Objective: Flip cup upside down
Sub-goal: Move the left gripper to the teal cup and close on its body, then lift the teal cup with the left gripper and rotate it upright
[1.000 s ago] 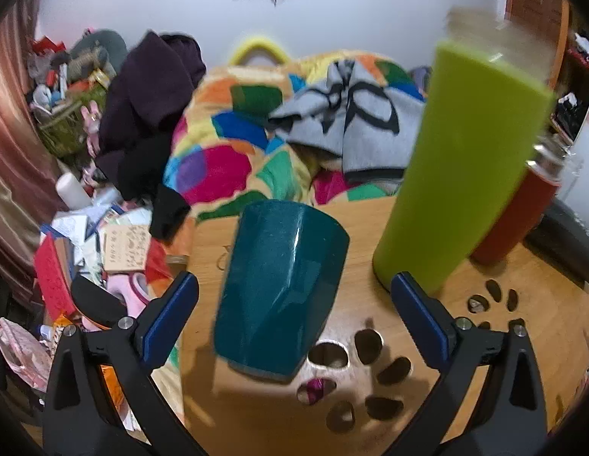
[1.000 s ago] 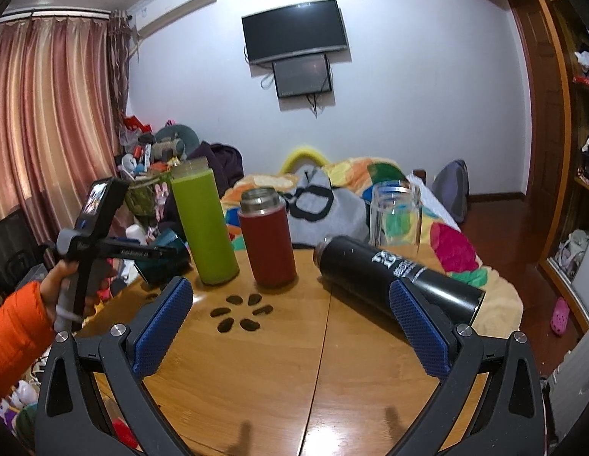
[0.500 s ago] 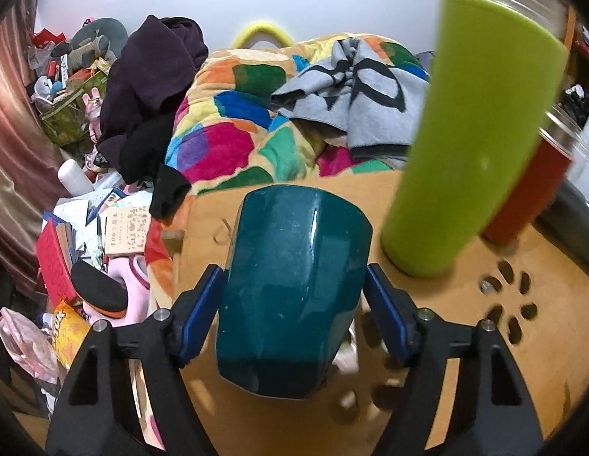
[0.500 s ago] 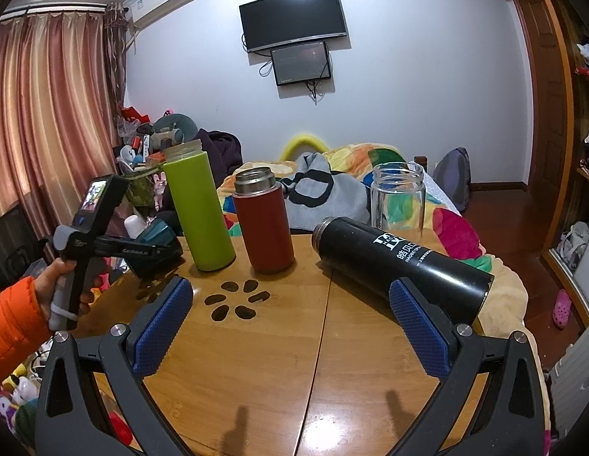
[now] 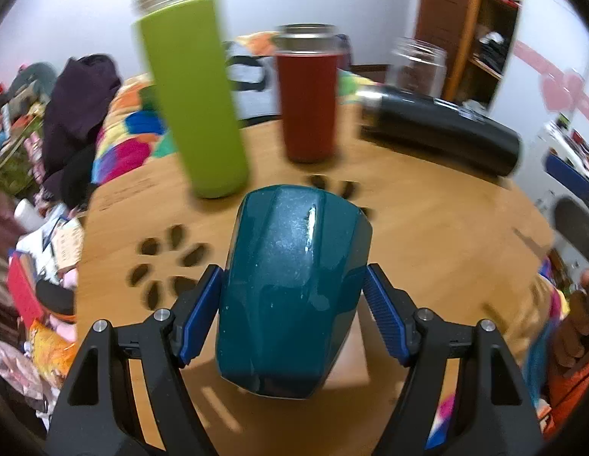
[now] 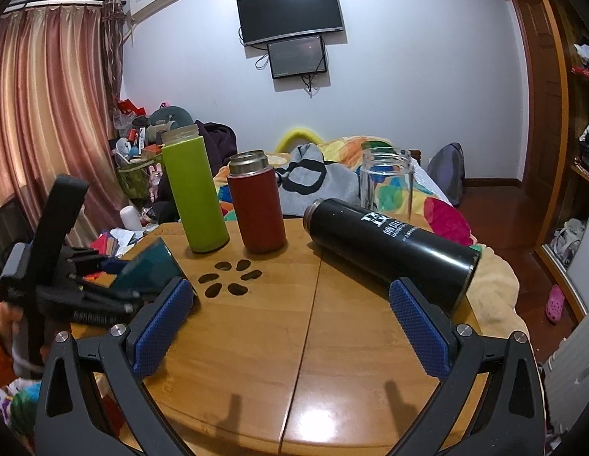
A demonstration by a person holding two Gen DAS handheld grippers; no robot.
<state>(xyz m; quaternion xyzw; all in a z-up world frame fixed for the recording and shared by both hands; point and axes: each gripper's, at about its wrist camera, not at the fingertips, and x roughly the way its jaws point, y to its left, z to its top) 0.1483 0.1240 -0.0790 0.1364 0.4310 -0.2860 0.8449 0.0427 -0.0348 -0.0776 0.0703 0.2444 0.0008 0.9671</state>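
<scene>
A dark teal cup [image 5: 294, 288] lies on its side between the blue pads of my left gripper [image 5: 292, 315], which is shut on it and holds it just above the round wooden table [image 5: 427, 228]. In the right wrist view the cup [image 6: 148, 266] shows tilted at the table's left edge, held by the left gripper [image 6: 104, 285]. My right gripper [image 6: 290, 326] is open and empty over the near part of the table [image 6: 256, 342].
A tall green bottle [image 6: 193, 193], a red flask [image 6: 258, 205] and a clear glass jar [image 6: 385, 186] stand at the back of the table. A black flask [image 6: 389, 247] lies on its side at the right. Flower-shaped cutouts [image 6: 229, 277] mark the table's middle.
My left gripper closed on the teal cup, then lifted it and swung right toward the table's middle. The right gripper barely moved.
</scene>
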